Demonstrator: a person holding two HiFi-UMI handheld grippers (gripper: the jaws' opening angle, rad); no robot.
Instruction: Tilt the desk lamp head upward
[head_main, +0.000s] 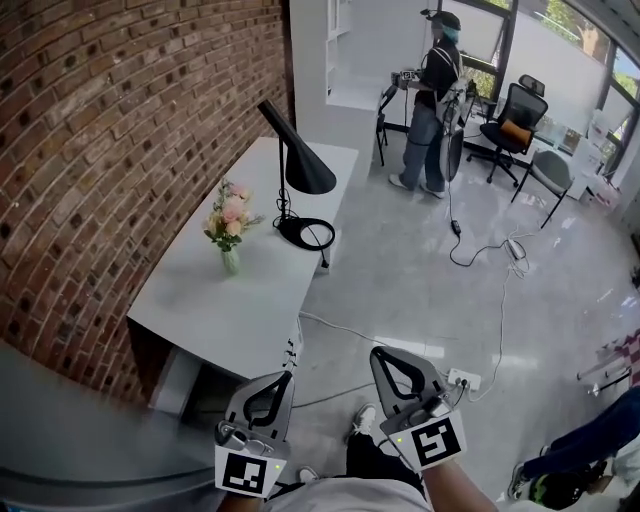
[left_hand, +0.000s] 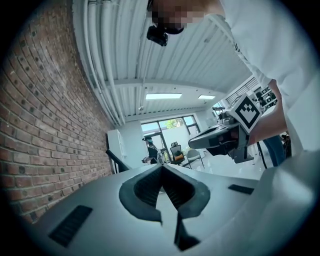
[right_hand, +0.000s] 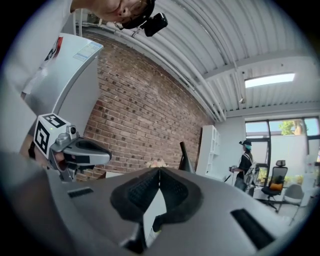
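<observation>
The black desk lamp (head_main: 297, 158) stands on the white table (head_main: 210, 310) by the brick wall, its cone head (head_main: 309, 172) tilted down over its ring base (head_main: 307, 234). Both grippers are held low and near my body, well short of the lamp. My left gripper (head_main: 288, 376) is shut with nothing in it, and my right gripper (head_main: 377, 352) is shut and empty too. In the left gripper view the jaws (left_hand: 162, 166) meet at their tips, with the lamp (left_hand: 116, 161) far behind. The right gripper view shows closed jaws (right_hand: 159, 170) and the lamp's arm (right_hand: 185, 157) beyond.
A small vase of pink flowers (head_main: 230, 226) stands on the table left of the lamp. A person (head_main: 435, 100) stands at the back of the room near office chairs (head_main: 515, 115). Cables and a power strip (head_main: 462, 379) lie on the floor.
</observation>
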